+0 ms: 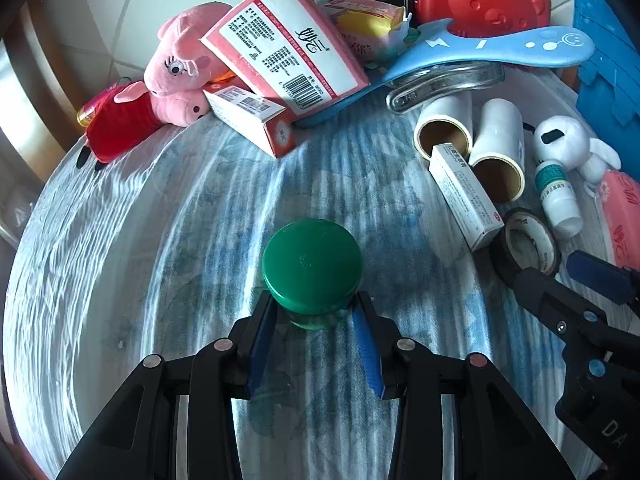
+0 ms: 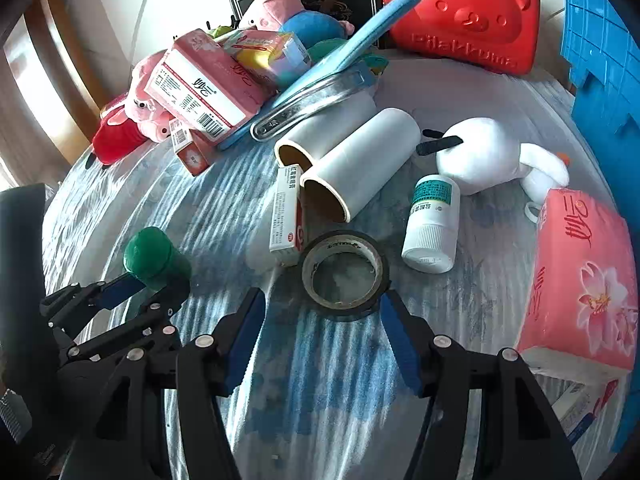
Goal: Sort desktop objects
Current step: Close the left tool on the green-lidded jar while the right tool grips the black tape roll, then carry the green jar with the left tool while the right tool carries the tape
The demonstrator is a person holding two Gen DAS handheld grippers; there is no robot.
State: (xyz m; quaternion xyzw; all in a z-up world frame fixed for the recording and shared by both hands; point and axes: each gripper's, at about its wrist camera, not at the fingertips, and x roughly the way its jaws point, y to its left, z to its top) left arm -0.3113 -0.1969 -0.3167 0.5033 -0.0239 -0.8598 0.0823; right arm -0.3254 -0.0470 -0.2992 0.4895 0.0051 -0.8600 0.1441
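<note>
Sorting looks barely begun, judging by the clutter: most things lie mixed across the cloth-covered bench. At the far edge sits a heap with pink pig plush toys, a pink tissue pack, a small red and white box, a blue paddle and a red bear-faced case. Nearer, on the right, lie two white rolls side by side, a slim medicine box touching their open ends, a white pill bottle on its side, a white plush toy and a second tissue pack. Nothing seen here shows a finished group or a bin already filled, so nearly all the work appears left. Left gripper has its fingers closed on a green-lidded jar, one blue pad on each side of the jar's body just under the lid; the jar stands upright over open cloth, apart from the other things, and whether it rests on the cloth or is lifted cannot be told. Right gripper is partly open and holds nothing firmly that can be seen: a roll of black tape lies flat on the cloth just ahead of its tips, the right finger touching or nearly touching the tape's near rim, the left finger standing clear of it.
</note>
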